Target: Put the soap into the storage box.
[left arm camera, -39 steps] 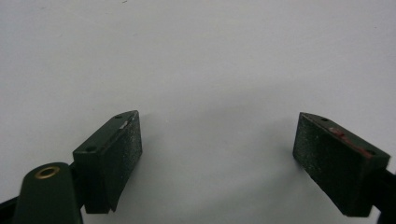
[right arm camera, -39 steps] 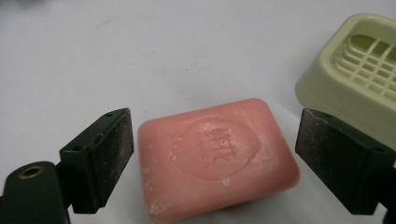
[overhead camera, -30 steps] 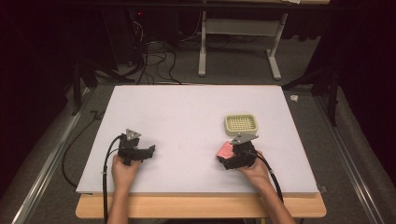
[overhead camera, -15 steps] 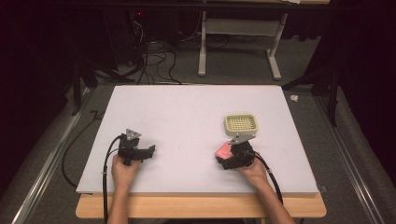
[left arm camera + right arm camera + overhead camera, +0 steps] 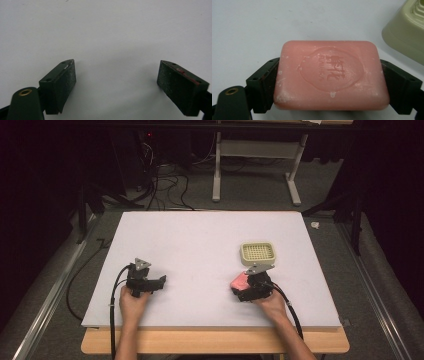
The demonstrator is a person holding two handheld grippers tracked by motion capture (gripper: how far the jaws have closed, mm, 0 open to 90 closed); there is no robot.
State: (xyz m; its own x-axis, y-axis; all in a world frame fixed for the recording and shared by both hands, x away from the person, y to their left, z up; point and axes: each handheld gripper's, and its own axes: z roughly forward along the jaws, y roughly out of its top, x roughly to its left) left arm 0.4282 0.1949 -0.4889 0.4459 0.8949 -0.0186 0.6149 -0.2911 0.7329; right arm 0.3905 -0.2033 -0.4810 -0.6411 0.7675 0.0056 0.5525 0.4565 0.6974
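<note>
A pink bar of soap (image 5: 332, 75) with a stamped mark lies flat on the white table between the jaws of my right gripper (image 5: 329, 77). The jaws have just been closing, and both pads press on its short ends. In the high view the soap (image 5: 238, 281) sits at the front right with the right gripper (image 5: 241, 288) behind it. A pale green soap dish (image 5: 257, 253) with a gridded top stands just beyond; its corner (image 5: 409, 32) is at the upper right of the right gripper view. My left gripper (image 5: 160, 282) rests at the front left, jaws open (image 5: 116, 75) over bare table.
The white board (image 5: 200, 235) lies on a wooden table whose front edge (image 5: 215, 340) is near the person's forearms. Cables and a desk frame (image 5: 255, 170) stand on the floor beyond the far edge. A black cable trails off the left side.
</note>
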